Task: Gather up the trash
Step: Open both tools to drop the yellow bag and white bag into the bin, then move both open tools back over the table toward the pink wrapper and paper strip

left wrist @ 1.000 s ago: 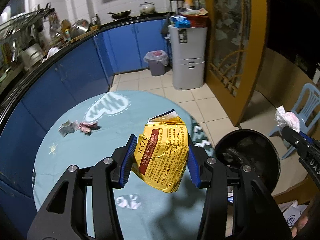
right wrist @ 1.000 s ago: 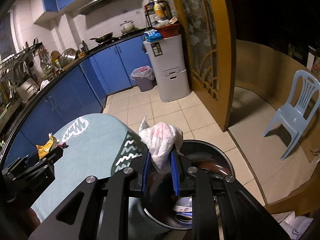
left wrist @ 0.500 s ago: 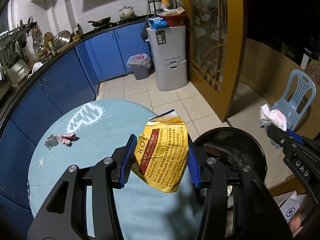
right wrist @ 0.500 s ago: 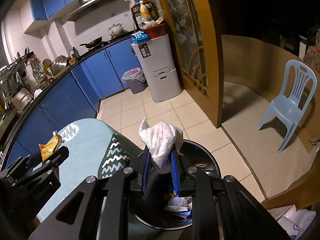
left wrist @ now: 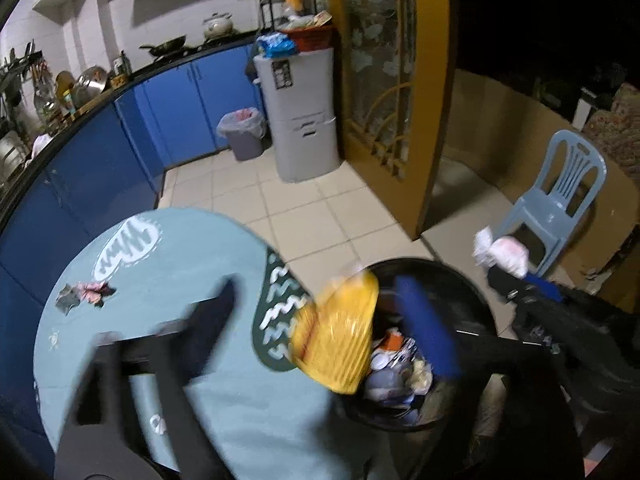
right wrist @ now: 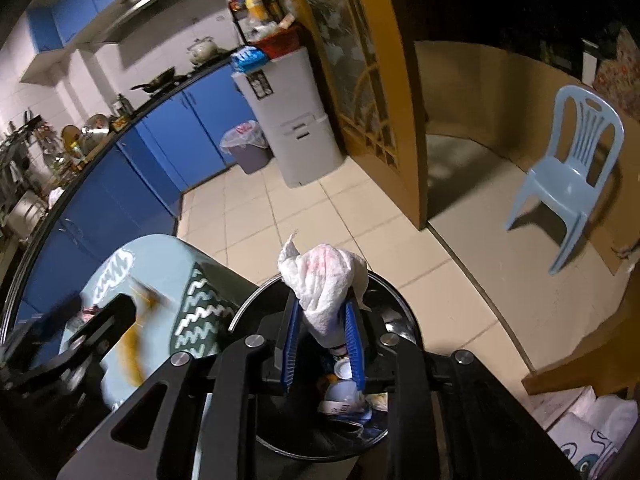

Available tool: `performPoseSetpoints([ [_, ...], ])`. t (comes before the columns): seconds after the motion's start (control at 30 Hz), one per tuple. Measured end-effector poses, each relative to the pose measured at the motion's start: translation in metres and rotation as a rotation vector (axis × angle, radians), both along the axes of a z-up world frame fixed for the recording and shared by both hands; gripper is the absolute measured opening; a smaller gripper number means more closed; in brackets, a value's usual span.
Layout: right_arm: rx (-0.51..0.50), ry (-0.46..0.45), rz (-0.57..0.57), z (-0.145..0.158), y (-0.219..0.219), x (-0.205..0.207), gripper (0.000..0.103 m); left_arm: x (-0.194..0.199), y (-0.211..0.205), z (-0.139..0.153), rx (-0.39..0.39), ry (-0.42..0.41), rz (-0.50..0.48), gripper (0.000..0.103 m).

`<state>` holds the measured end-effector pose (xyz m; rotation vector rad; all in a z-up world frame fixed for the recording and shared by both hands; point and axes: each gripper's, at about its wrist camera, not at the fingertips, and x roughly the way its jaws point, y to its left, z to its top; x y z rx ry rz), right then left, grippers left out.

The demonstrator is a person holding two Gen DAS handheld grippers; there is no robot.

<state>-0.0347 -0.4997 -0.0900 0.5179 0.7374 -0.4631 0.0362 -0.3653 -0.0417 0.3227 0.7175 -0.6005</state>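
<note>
Yellow snack bag [left wrist: 336,340] hangs blurred over the near-left rim of the black bin [left wrist: 476,280], loose between the left hand-held gripper [left wrist: 320,312] whose jaws have just been opening wide. Right hand-held gripper [right wrist: 323,334] pinches a crumpled white tissue [right wrist: 326,284] above the bin. More scraps [left wrist: 86,294] lie far left on the table [left wrist: 192,248].

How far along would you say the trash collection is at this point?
Done: the black bin already holds trash. In hand: the left gripper has just been opening, and the yellow packet hangs at the bin's rim; the right gripper grips a crumpled tissue above the bin. Left: small scraps on the table.
</note>
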Motion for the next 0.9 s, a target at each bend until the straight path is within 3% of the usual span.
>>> performPoseSetpoints([
  [0.07,-0.01,0.02,-0.006,-0.003,-0.003,0.001,0.023,-0.004,-0.003,0.004,-0.013,-0.029,-0.014,0.099],
  [0.1,-0.007,0.021,-0.013,-0.004,-0.004,0.0,0.031,-0.005,-0.005,0.004,-0.008,-0.038,-0.023,0.1],
  [0.13,-0.001,0.021,-0.012,-0.005,-0.006,0.001,0.053,-0.006,-0.007,0.004,-0.006,-0.035,-0.027,0.099],
  [0.2,-0.002,0.017,-0.034,-0.004,-0.01,-0.001,0.074,0.0,-0.007,0.002,-0.012,-0.009,-0.019,0.099],
  [0.57,0.008,0.029,0.009,-0.004,0.005,0.022,0.074,0.026,0.02,-0.007,0.008,0.026,0.076,0.099],
  [0.9,-0.021,0.024,0.239,0.004,0.083,0.108,0.074,0.091,0.135,-0.011,-0.01,0.04,0.383,0.099],
])
